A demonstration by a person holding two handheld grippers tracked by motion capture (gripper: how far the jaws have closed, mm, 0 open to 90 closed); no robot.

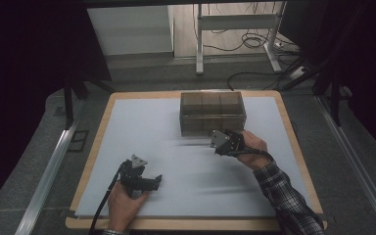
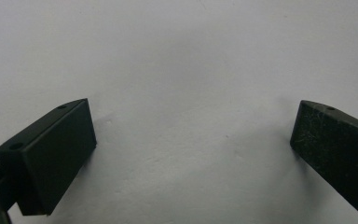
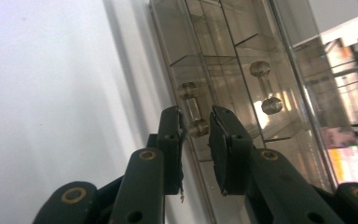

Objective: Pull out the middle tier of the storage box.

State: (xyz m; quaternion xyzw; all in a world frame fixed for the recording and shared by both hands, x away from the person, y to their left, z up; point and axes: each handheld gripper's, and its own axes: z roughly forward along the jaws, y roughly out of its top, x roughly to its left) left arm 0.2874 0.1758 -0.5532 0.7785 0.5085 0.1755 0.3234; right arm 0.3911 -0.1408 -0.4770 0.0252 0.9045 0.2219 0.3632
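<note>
Dim floor, trailing cables and a desk frame sit behind your bench [image 1: 98, 147], whose pale mat carries one thing: a smoked clear drawer box [image 1: 212, 113] at the far middle, its front facing you.

Judging by how things lie, you are at the very start of working a drawer. In the right gripper view the drawers look flush in the box, and the barbell-shaped clear handle [image 3: 192, 108] of the nearer one stands just ahead of your jaws, with a second handle [image 3: 265, 88] on the next drawer over. No grip has been taken and nothing has been pulled out, so closing on the handle and drawing the drawer are both ahead of you.

Your right hand-held gripper [image 1: 223, 142] is just in front of the box's lower right edge, held by your right hand [image 1: 251, 147] with the plaid sleeve running back toward you. Its jaws stand only a narrow gap apart, with nothing between the pads.

Your left hand-held gripper [image 1: 139, 177] rests low over the bare mat near your edge, well apart from the box, with your left hand [image 1: 125, 200] beneath it. Its jaws are spread wide and empty.
</note>
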